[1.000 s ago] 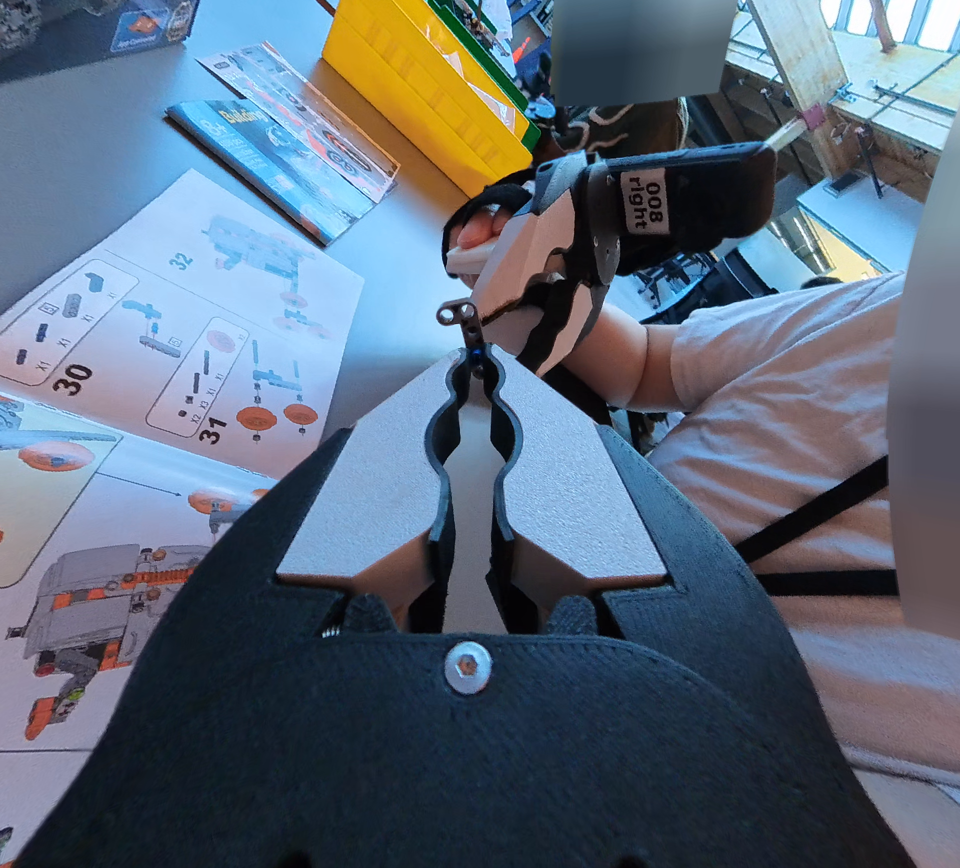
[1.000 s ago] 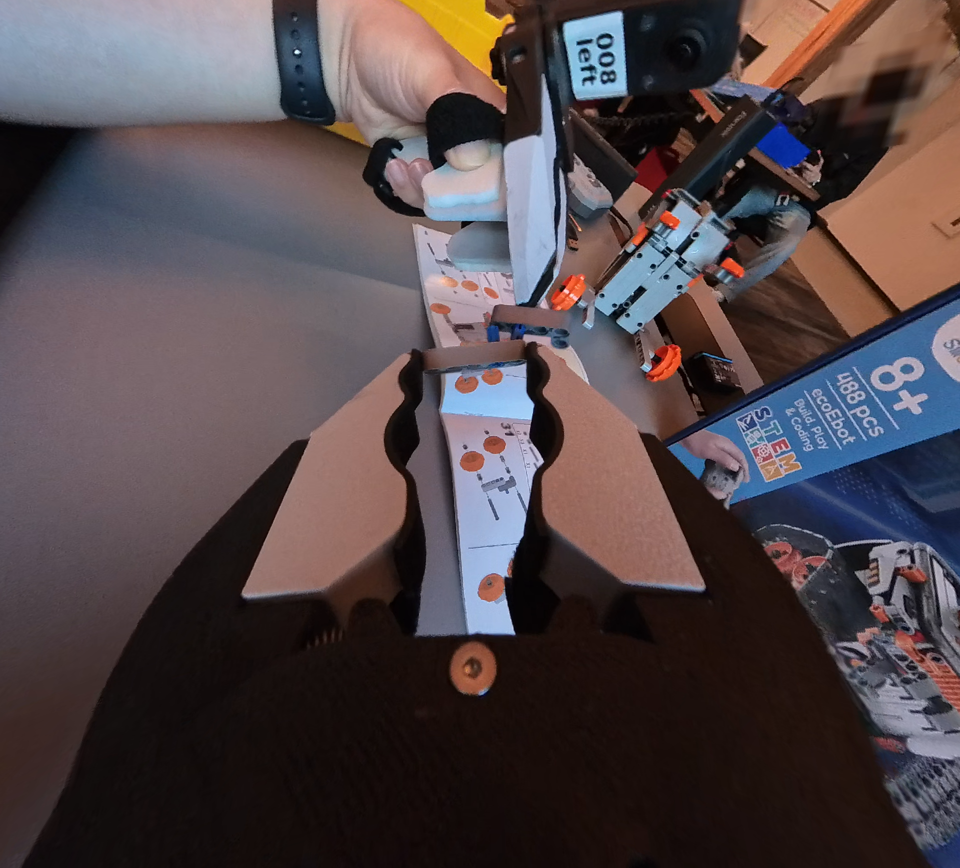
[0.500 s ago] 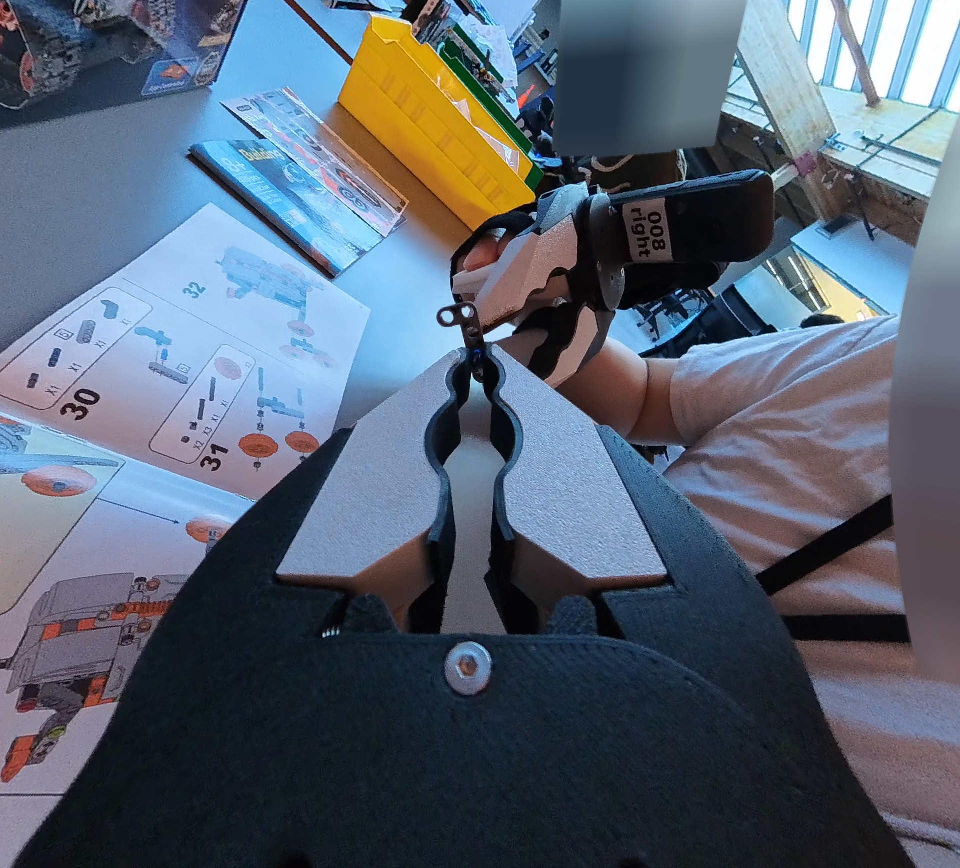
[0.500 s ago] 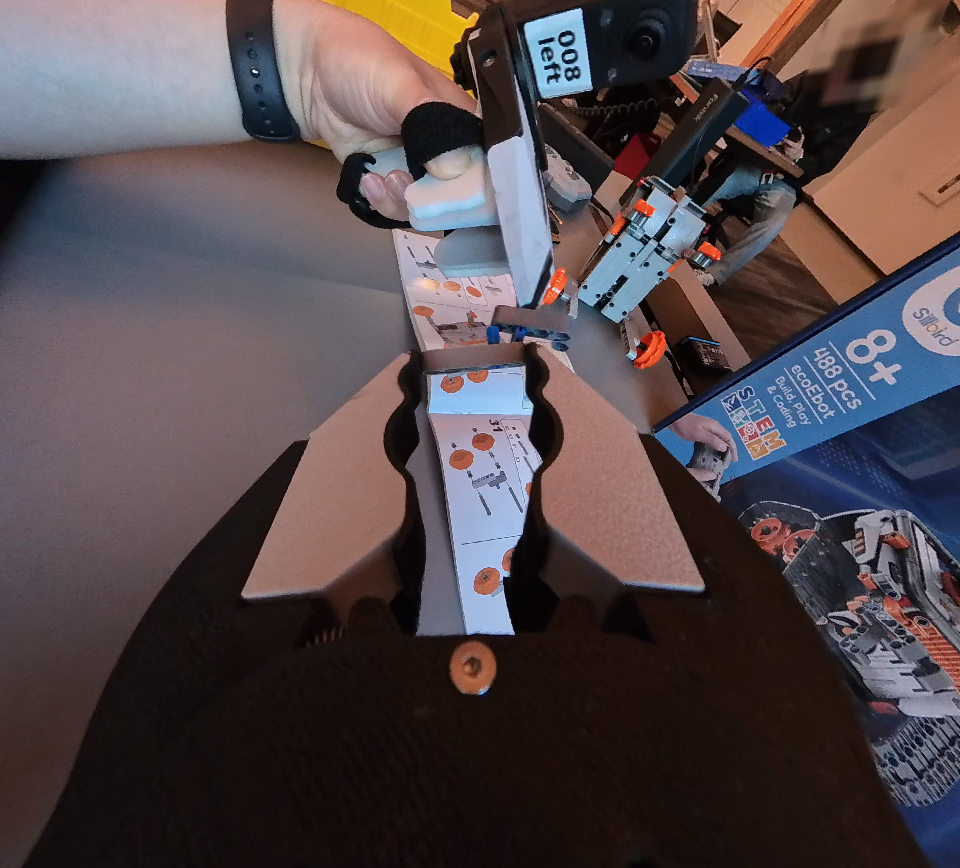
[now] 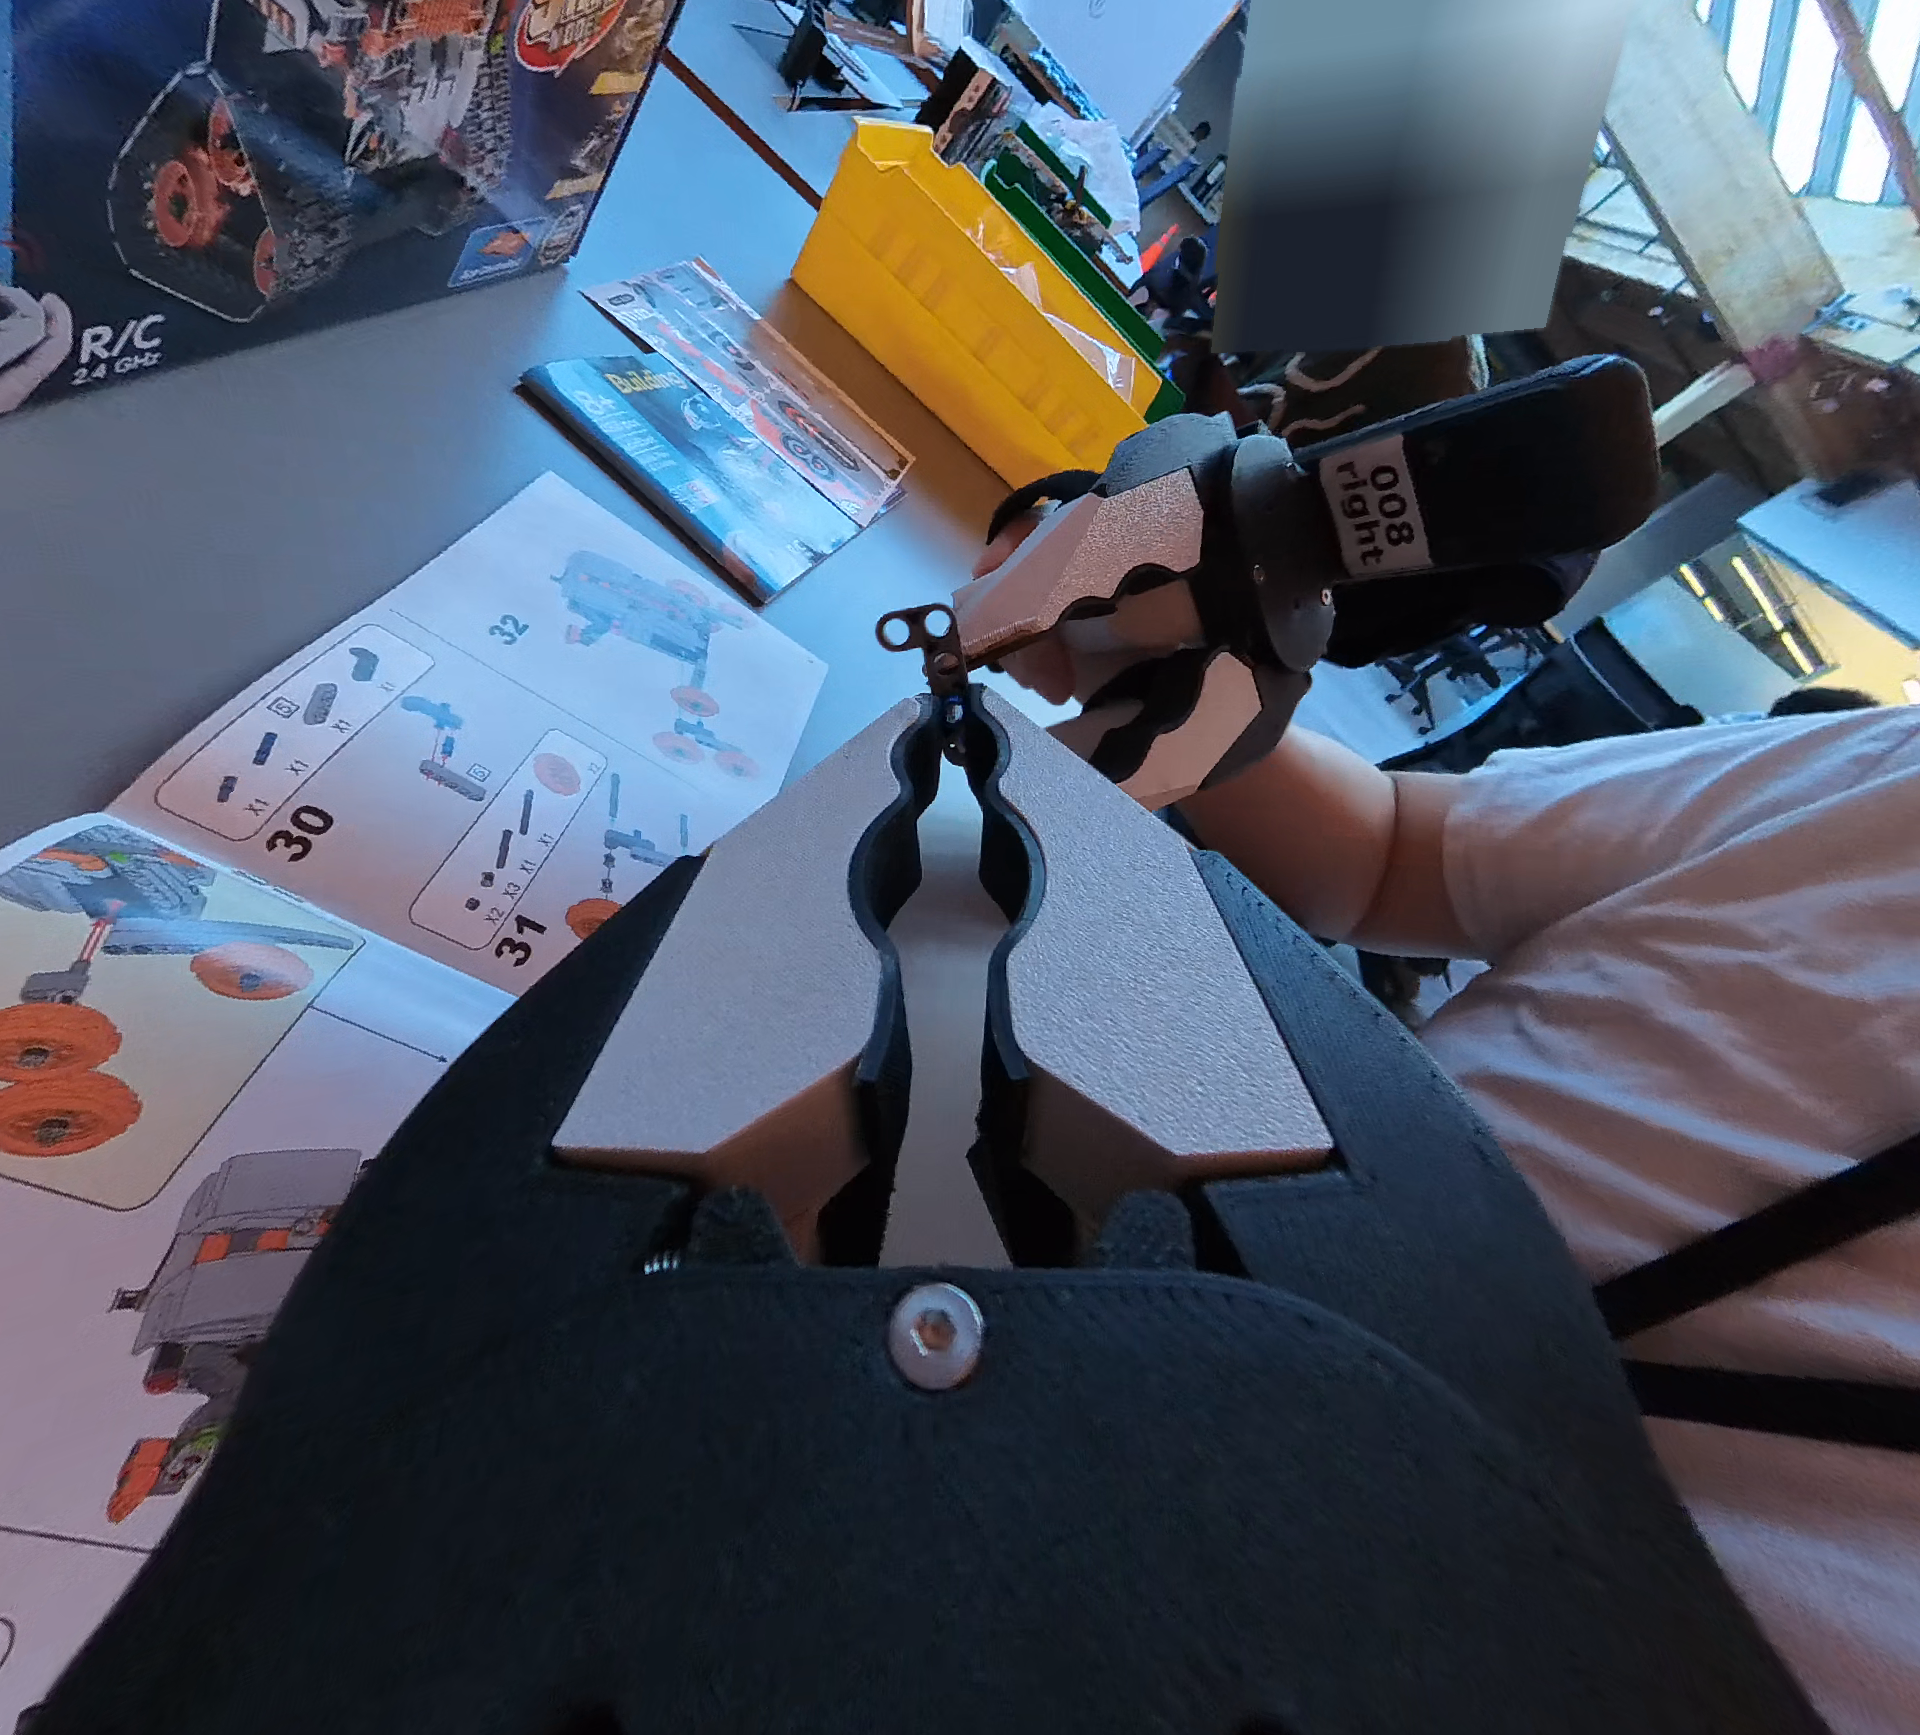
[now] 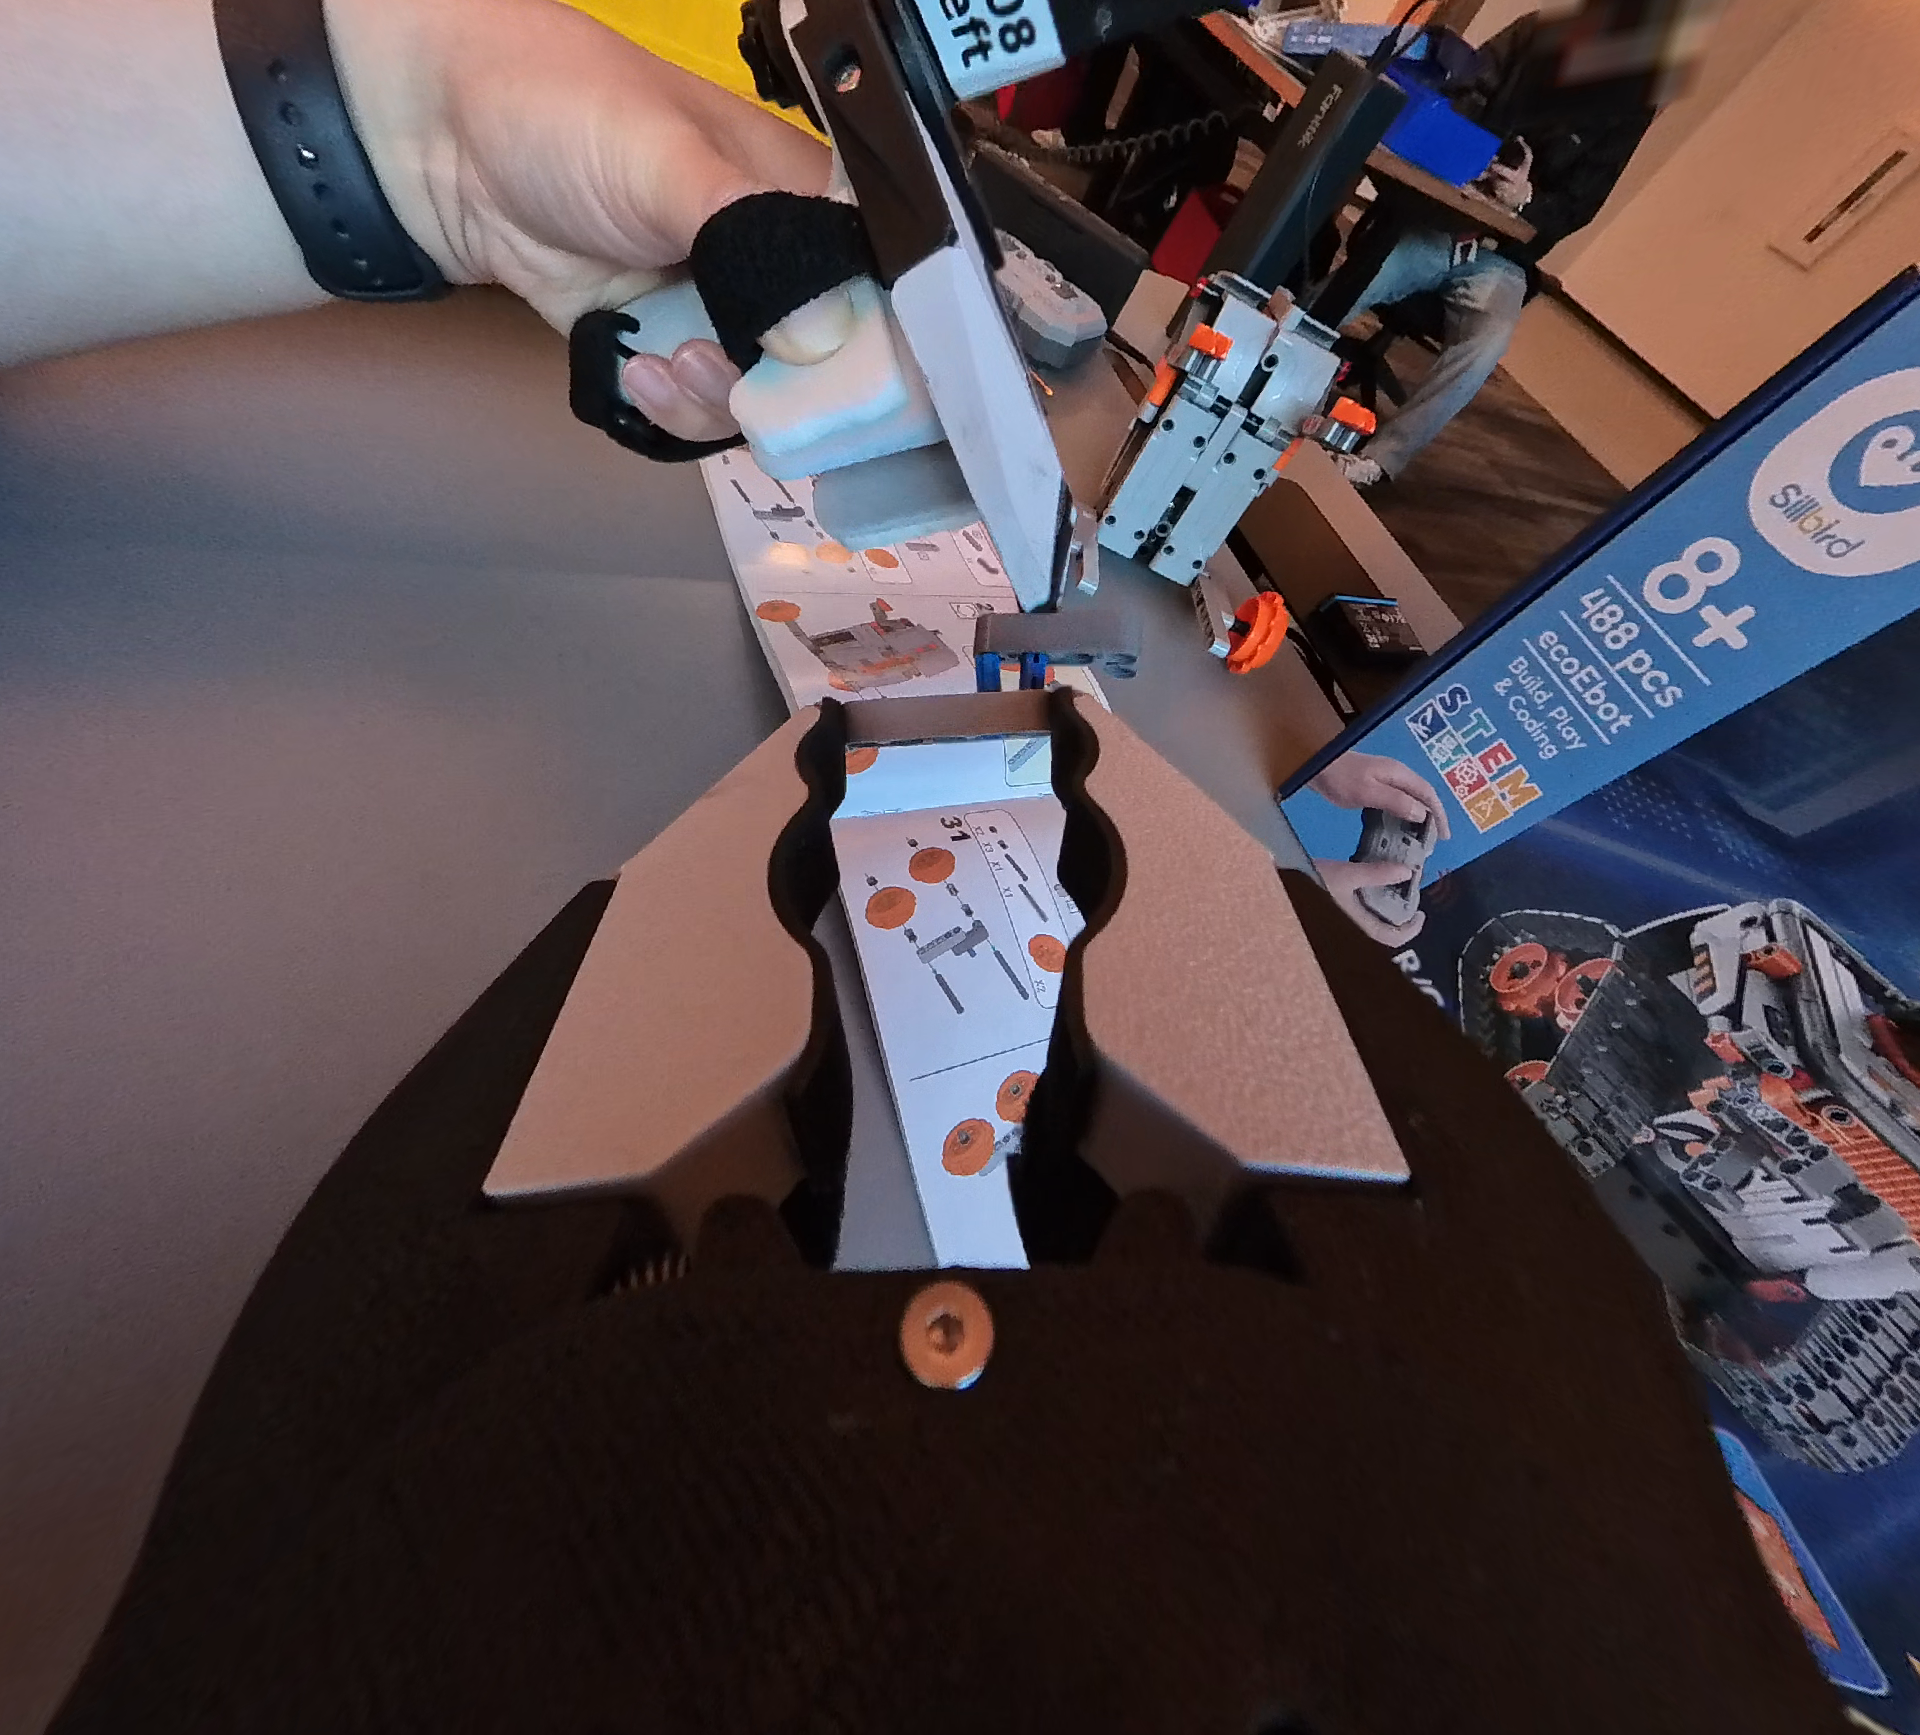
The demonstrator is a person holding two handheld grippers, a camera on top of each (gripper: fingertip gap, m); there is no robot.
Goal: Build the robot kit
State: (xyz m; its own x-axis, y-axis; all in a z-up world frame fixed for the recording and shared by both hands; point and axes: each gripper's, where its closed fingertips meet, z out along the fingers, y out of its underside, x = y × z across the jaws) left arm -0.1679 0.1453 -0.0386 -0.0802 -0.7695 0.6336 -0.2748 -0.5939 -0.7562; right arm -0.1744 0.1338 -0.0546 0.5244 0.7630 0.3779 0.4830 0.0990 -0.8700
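My left gripper (image 5: 951, 714) is shut on a small dark beam (image 5: 920, 633) with holes that sticks out past its tips, with blue pins at the pinch. In the right wrist view the left gripper (image 6: 1049, 594) comes down from above, holding that beam (image 6: 1070, 634) level, its blue pins (image 6: 1010, 672) pointing at my right gripper (image 6: 945, 714). The right jaws stand partly apart and clamp a flat brown-grey strip (image 6: 935, 717) across their tips. In the left wrist view the right gripper (image 5: 1013, 677) has one fingertip (image 5: 982, 636) against the beam's head.
An open instruction booklet (image 5: 468, 698) lies on the grey table (image 5: 260, 490) under both grippers. A large kit box (image 5: 312, 75) stands behind it, with a yellow bin (image 5: 956, 324) and more booklets (image 5: 727, 459). A grey and orange model (image 6: 1216, 438) stands beyond the grippers.
The two grippers have drawn closer together, and the left one looms larger in the right wrist view. Both grips are unchanged.
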